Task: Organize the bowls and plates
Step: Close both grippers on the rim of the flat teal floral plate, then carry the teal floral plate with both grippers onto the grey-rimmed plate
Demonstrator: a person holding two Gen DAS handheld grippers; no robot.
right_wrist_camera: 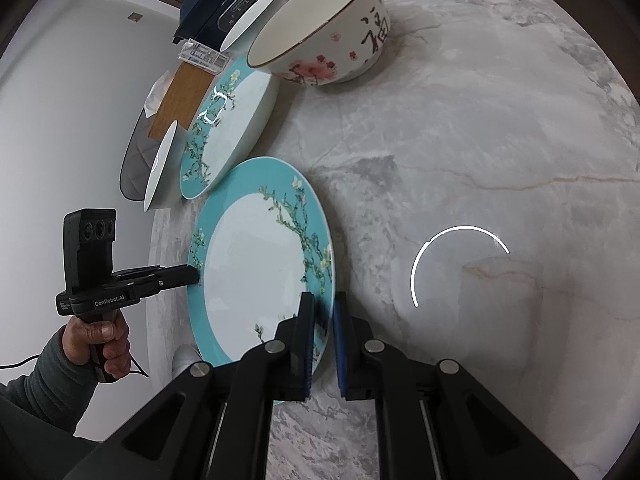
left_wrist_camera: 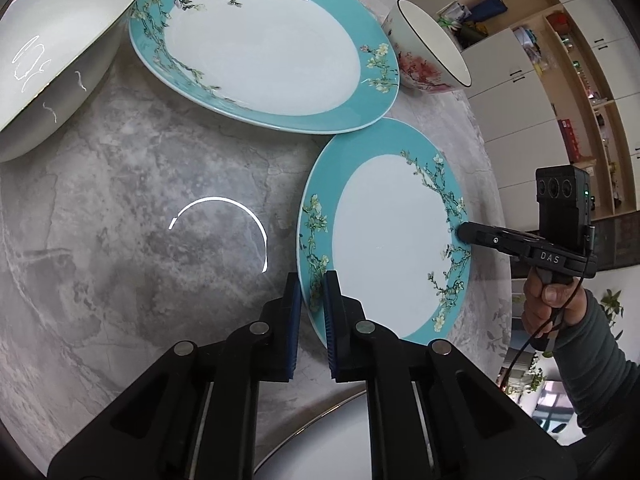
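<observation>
Teal plate (left_wrist_camera: pixel 384 236) pinched at opposite rims between both grippers' fingers (left_wrist_camera: pixel 332 300)

Count on desk (left_wrist_camera: pixel 120 200): two teal-rimmed plates, near one (left_wrist_camera: pixel 384 236), far one (left_wrist_camera: pixel 260 48). One flowered bowl (left_wrist_camera: pixel 424 52). One large white bowl (left_wrist_camera: pixel 52 40). Two tongs, left (left_wrist_camera: pixel 312 292), right (right_wrist_camera: pixel 322 308).

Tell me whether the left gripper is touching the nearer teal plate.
Touching. The left wrist view shows the left gripper closed on the nearer teal plate, its rim pinched between both pads.
</observation>
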